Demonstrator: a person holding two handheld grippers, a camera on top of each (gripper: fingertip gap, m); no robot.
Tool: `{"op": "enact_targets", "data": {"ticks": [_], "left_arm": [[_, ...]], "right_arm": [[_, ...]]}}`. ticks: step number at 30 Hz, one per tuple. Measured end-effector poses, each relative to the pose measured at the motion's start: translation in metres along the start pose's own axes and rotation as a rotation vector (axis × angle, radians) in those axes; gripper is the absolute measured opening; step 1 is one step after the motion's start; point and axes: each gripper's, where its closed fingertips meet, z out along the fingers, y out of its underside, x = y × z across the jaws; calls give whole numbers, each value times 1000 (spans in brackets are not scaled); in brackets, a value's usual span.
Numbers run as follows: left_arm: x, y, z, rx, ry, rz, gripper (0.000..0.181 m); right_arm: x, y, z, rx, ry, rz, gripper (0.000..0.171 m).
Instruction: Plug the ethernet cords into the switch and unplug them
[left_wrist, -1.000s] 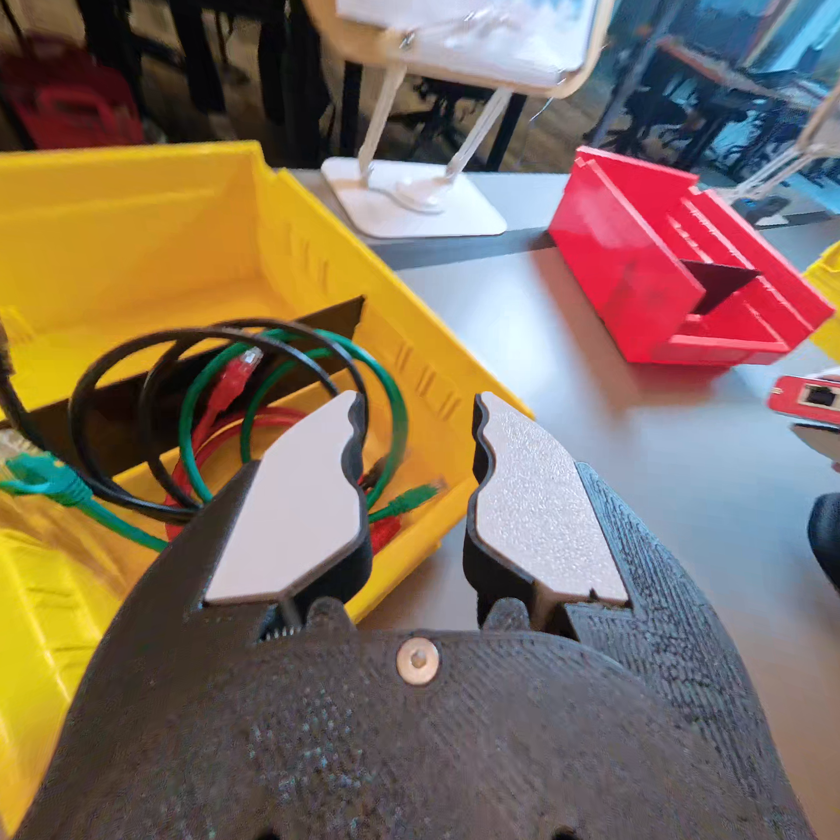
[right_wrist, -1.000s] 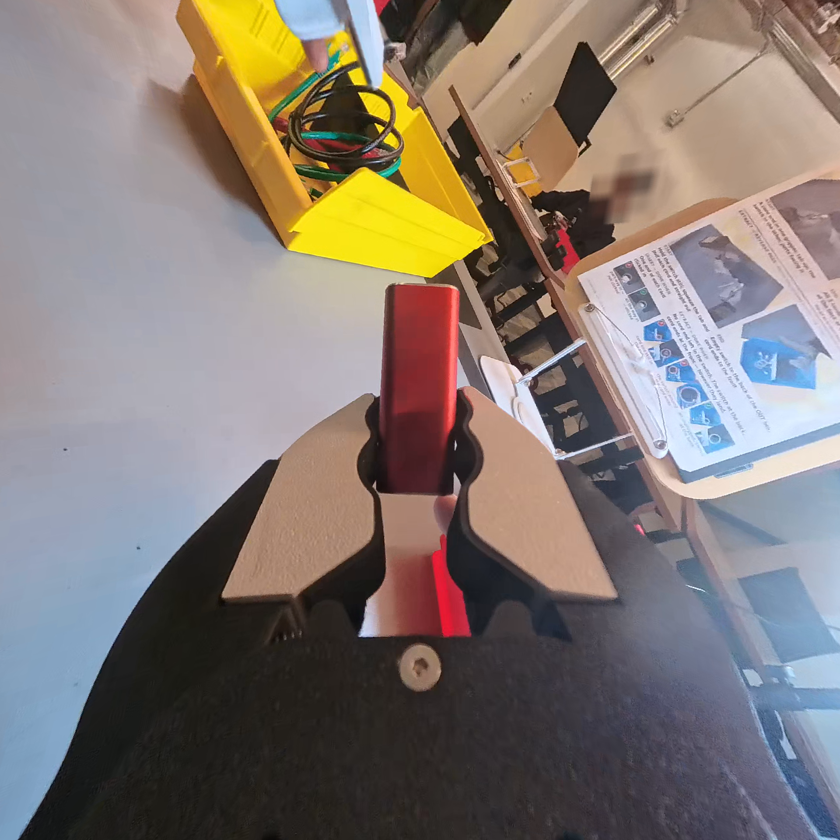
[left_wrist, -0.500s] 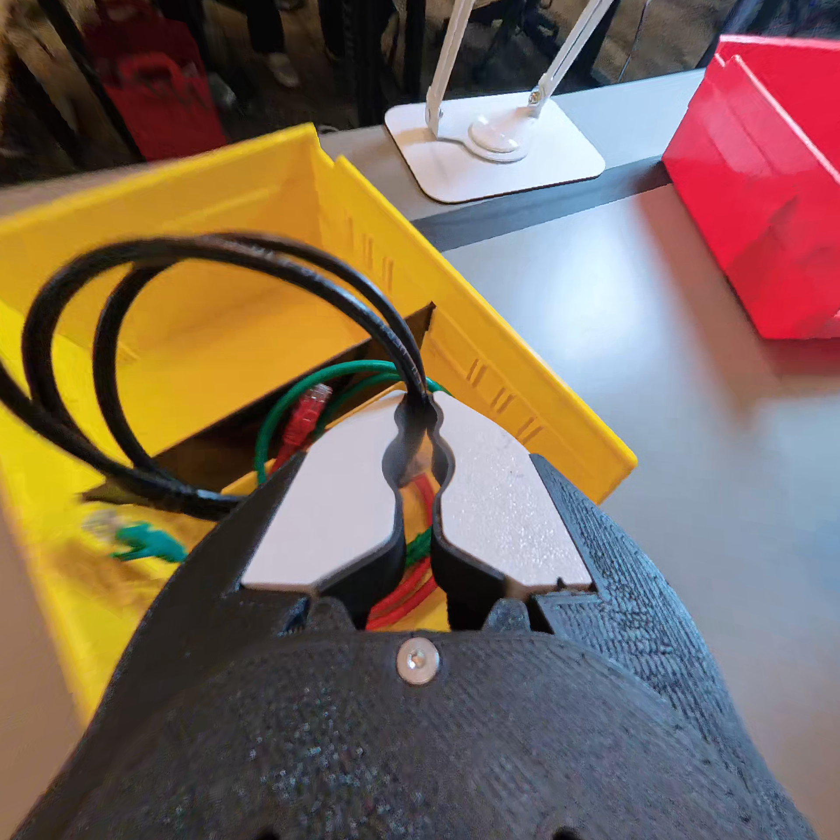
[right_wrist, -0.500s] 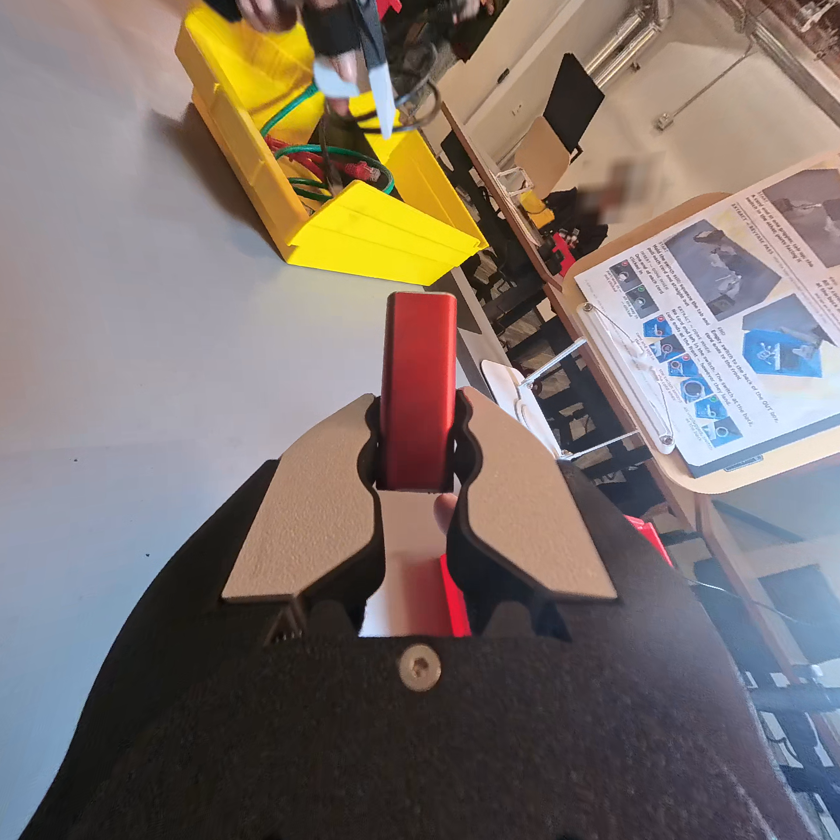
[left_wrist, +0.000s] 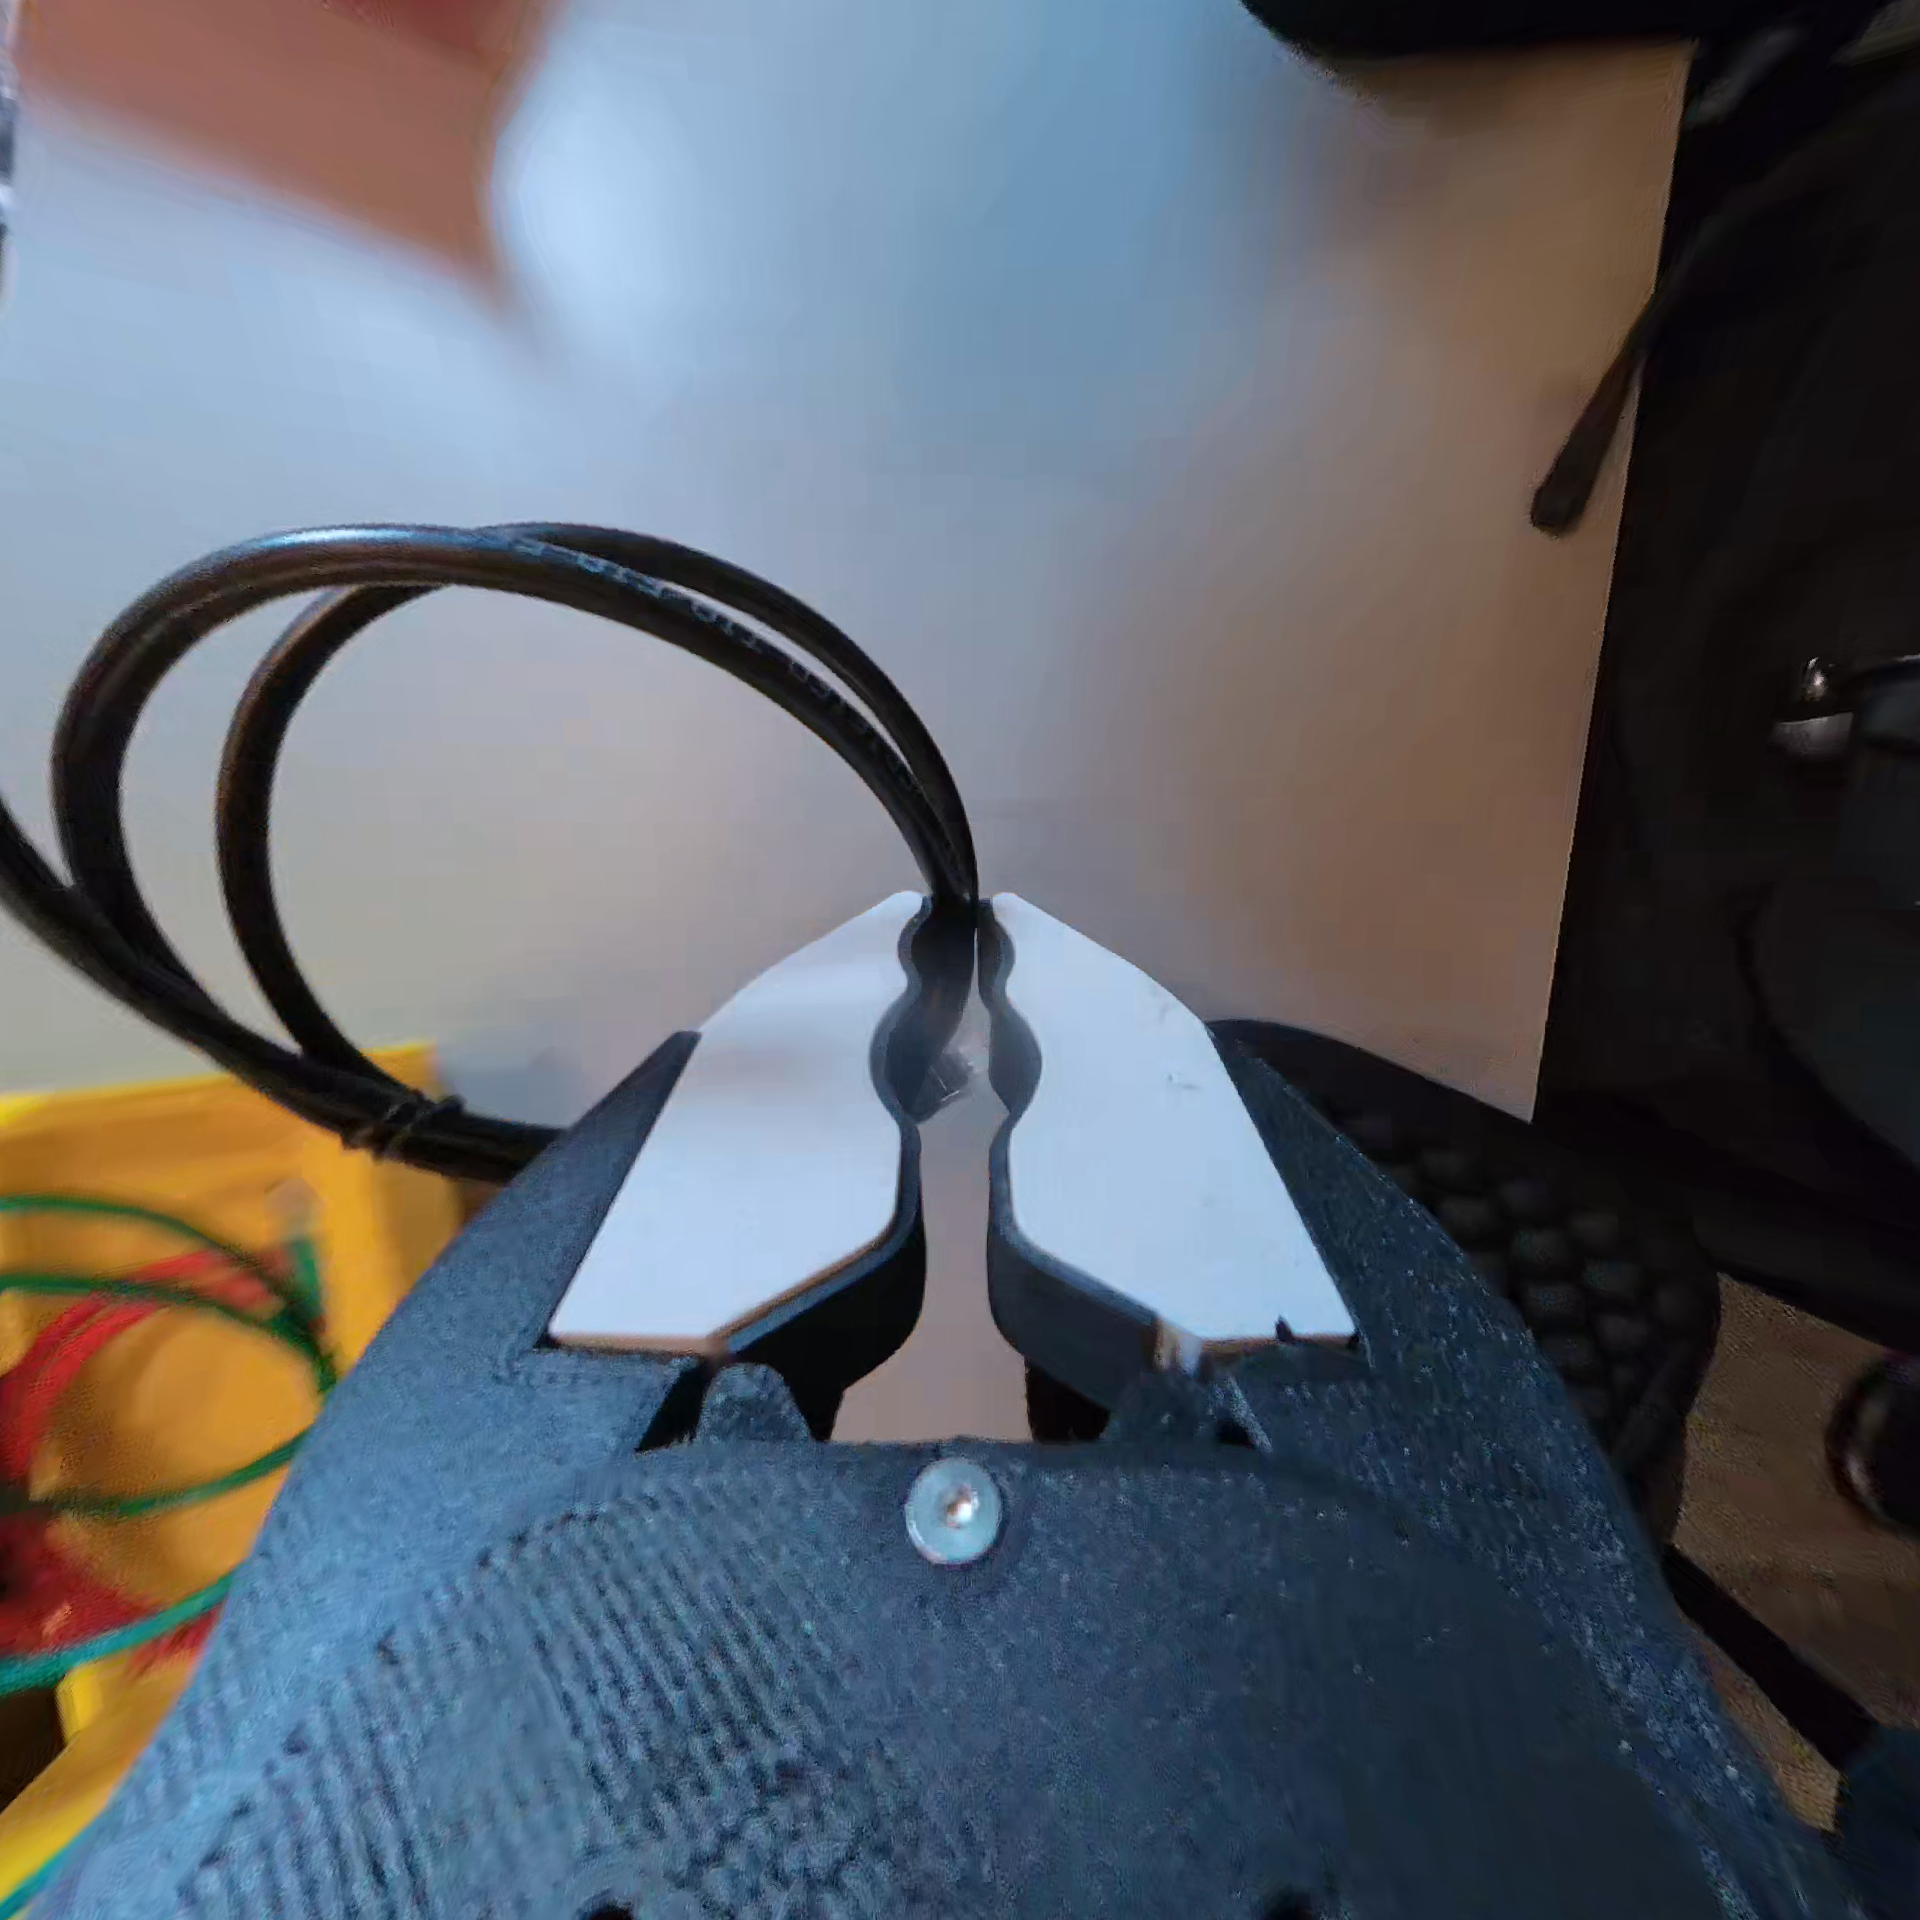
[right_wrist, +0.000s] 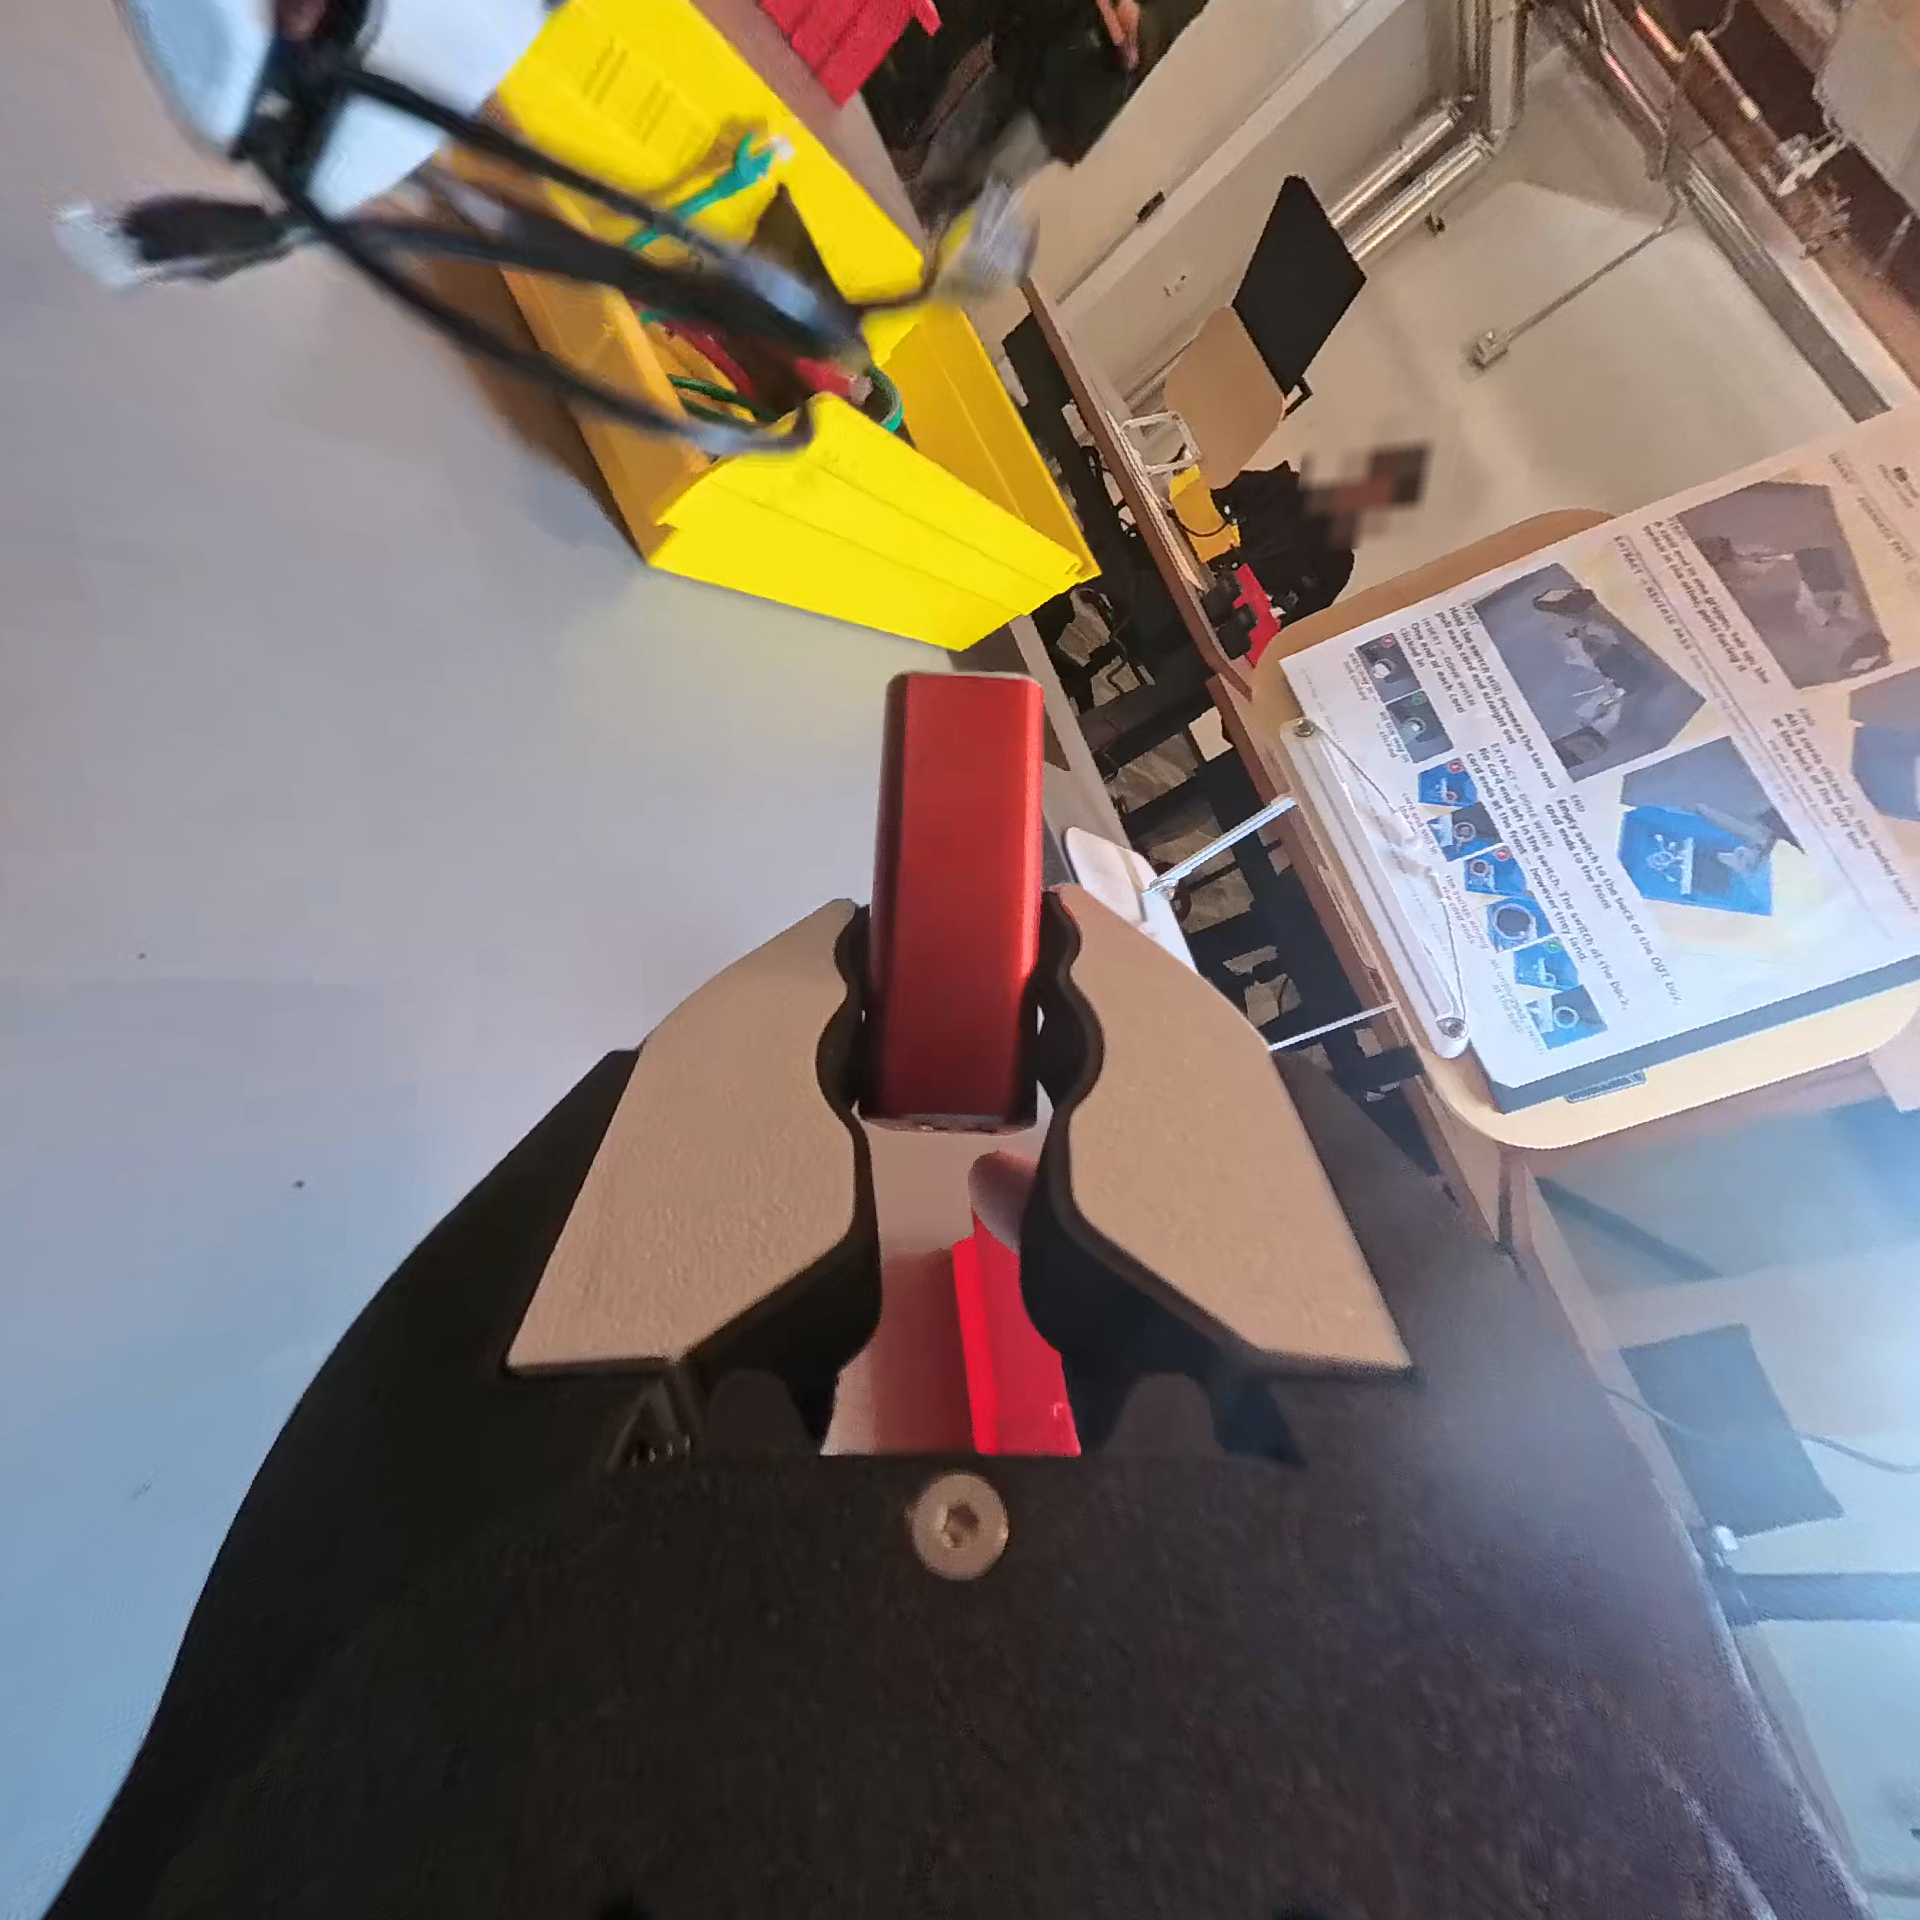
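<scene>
My left gripper (left_wrist: 954, 906) is shut on a coiled black ethernet cord (left_wrist: 540, 566) and holds it in the air above the grey table, past the yellow bin (left_wrist: 135, 1153). The cord's loops hang to the left. Green and red cords (left_wrist: 156, 1340) lie in the bin. My right gripper (right_wrist: 956, 914) is shut on the red switch (right_wrist: 958, 873), held upright over the table. In the right wrist view the left gripper (right_wrist: 270, 104) shows blurred at top left with the black cord (right_wrist: 582, 270) trailing over the yellow bin (right_wrist: 862, 520).
The grey table (right_wrist: 364, 790) stretches left of the switch. A board with printed instruction sheets (right_wrist: 1621, 790) stands at the right on a white stand. Dark chairs and a table edge (left_wrist: 1590, 727) lie right of the left gripper. A red bin (right_wrist: 842, 31) sits at the top. Some 20 centimeters of space lies between my two pairs of fingers.
My left gripper closed on the black cord in the bin, then lifted it out and swung away over the table. My right gripper keeps holding the switch, nearly still.
</scene>
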Motion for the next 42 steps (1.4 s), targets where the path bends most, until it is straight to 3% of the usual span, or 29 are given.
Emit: {"op": "enact_targets", "data": {"ticks": [4,10,13,15,18,24,27,35,42], "left_arm": [[17,7,45,-38,123,-17,21],[-10,-39,32,249,112,-103,24],[-26,-64,31,313,71,-56,26],[-43,-66,48,224,4,35,28],[-57,-61,83,45,39,120,34],[-59,-67,128,-45,179,235,32],[-64,-72,127,3,154,188,13],[-71,-55,105,130,108,-135,13],[-55,-42,92,127,131,-268,12]], "right_arm": [[-9,11,0,-35,-24,-31,29],[-11,24,0,-61,-34,-16,29],[-13,25,1,-71,-37,-30,29],[-15,26,1,-80,-41,-45,29],[-18,27,2,-88,-46,-54,29],[-17,34,1,-105,-39,-45,29],[-15,38,1,-107,-37,-33,29],[-37,43,9,-117,-120,-115,29],[-74,32,15,-45,-186,-322,29]]}}
